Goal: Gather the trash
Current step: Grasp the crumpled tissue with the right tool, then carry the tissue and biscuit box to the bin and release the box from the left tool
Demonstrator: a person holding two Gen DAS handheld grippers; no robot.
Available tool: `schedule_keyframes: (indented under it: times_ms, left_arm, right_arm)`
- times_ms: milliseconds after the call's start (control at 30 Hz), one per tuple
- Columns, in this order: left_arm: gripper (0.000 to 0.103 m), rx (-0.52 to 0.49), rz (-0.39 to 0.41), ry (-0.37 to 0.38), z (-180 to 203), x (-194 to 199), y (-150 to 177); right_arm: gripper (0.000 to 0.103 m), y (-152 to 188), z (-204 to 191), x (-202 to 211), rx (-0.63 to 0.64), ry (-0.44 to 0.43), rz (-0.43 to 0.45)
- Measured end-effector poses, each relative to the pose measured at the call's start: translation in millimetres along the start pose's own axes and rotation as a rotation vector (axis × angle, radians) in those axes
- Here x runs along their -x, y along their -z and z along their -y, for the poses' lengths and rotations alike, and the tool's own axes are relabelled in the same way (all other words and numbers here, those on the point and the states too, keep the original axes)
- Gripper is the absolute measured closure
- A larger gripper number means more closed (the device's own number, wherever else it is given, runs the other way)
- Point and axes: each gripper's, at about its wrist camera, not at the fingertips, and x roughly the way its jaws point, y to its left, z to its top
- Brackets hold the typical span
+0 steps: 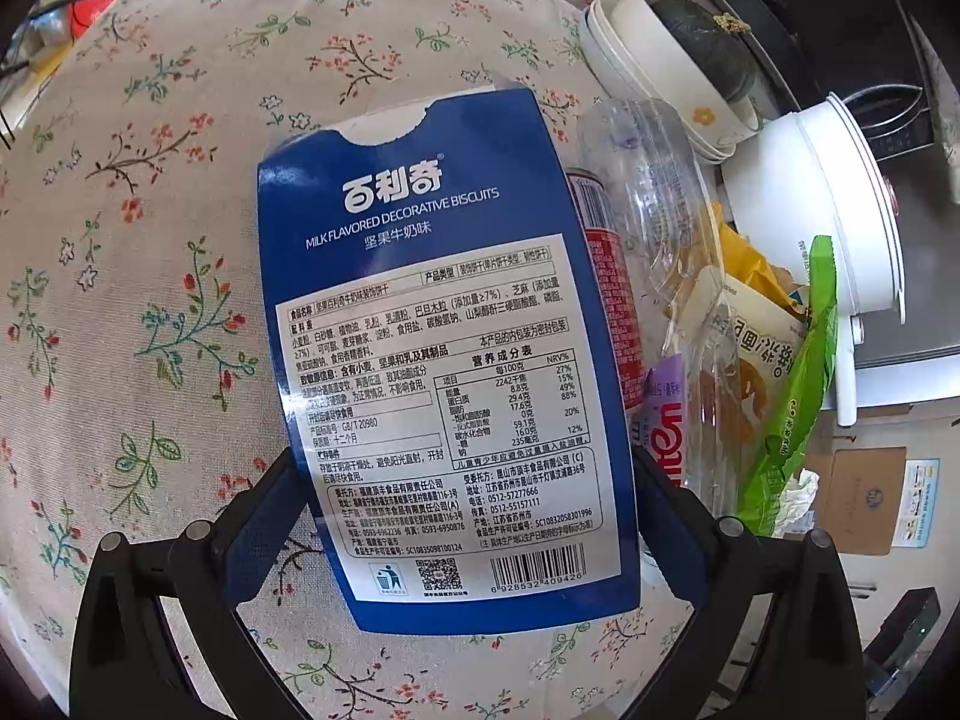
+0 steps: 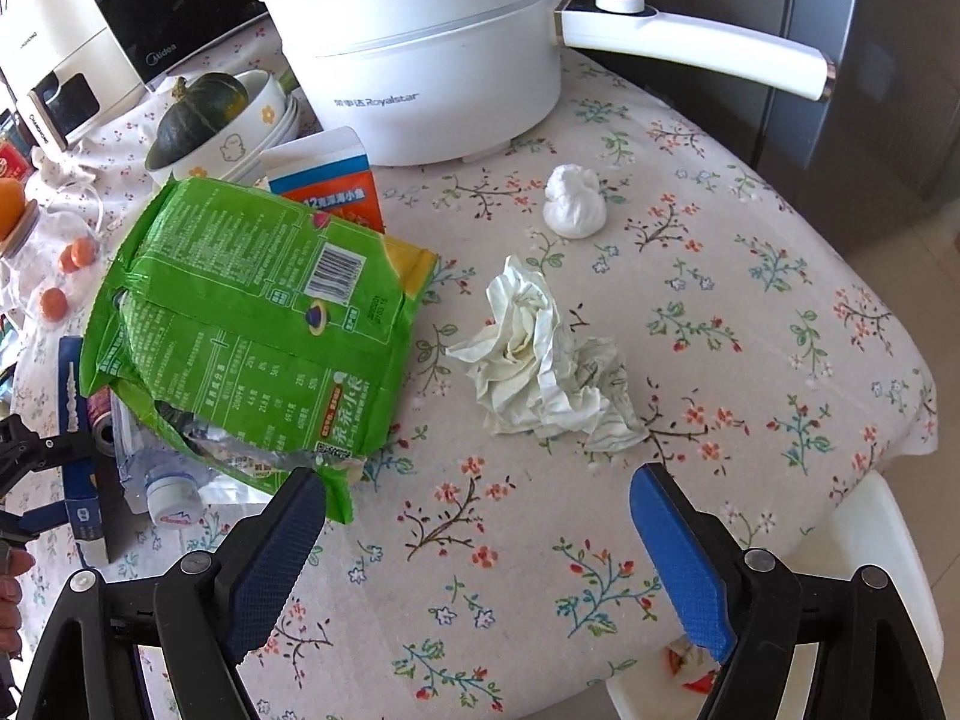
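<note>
Blue cardboard, the flattened biscuit box (image 1: pixel 444 360), sits pinched across its width between the pads of the left gripper (image 1: pixel 465 516), held just above the flowered tablecloth (image 1: pixel 150 240) beside the heap of trash. That heap, a green snack bag (image 2: pixel 240 324), a clear plastic bottle (image 1: pixel 648 192), a red can (image 1: pixel 600 276) and other wrappers, lies toward the far-left part of the table, in front of the stacked bowls (image 2: pixel 252 132) and the white electric pot (image 2: pixel 432 60). To do this step well, I judge the box should be kept flat in the grip and brought over the heap before it is let go, so it does not knock the bottle away. The right gripper (image 2: pixel 480 516) hangs over the near edge with its jaws spread wide and nothing between them; the crumpled tissue (image 2: pixel 546 360) lies straight ahead, and a small white wad (image 2: pixel 573 201) beyond it. Both tools tilt steeply down toward the cloth. A centred, low approach on the tissue looks best, since it is soft and loose.
</note>
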Motion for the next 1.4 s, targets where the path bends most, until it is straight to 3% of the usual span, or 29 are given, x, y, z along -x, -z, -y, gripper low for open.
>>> schedule_keyframes:
  times_ms: [300, 567, 867, 967, 1067, 1100, 1133, 1267, 1400]
  left_arm:
    - [0.005, -0.130, 0.022, 0.053, 2.3, 11.3, 8.5]
    - [0.005, -0.357, 0.181, -0.052, 10.5, 53.1, 19.1]
    - [0.005, -0.417, 0.224, -0.060, -0.5, 73.0, 26.2]
    - [0.005, -0.419, 0.231, -0.050, -0.7, 75.8, 28.2]
    - [0.005, -0.433, 0.241, -0.042, 2.8, 77.7, 32.3]
    - [0.005, -0.441, 0.246, -0.042, 4.9, 78.6, 34.2]
    - [0.005, -0.450, 0.252, -0.043, 7.1, 79.3, 36.0]
    - [0.005, -0.498, 0.281, -0.052, 17.1, 83.7, 44.4]
    - [0.005, -0.551, 0.306, -0.054, 29.6, 89.2, 55.3]
  right_arm:
    - [0.016, -9.7, 5.8, -15.0, -0.022, 0.034, -0.026]
    - [0.016, -23.1, 17.7, -46.9, -0.063, 0.087, -0.062]
    - [0.017, -30.6, 28.3, -84.0, -0.116, 0.128, -0.089]
    - [0.025, -31.3, 34.1, -91.5, -0.123, 0.139, -0.085]
    - [0.045, -31.3, 39.3, -97.1, -0.125, 0.103, -0.086]
    - [0.058, -31.6, 39.4, -98.0, -0.117, 0.095, -0.087]
    - [0.064, -31.4, 39.9, -98.6, -0.110, 0.085, -0.089]
    - [0.073, -28.8, 39.9, -90.7, -0.095, 0.084, -0.072]
    - [0.073, -25.5, 39.7, -75.9, -0.072, 0.094, -0.061]
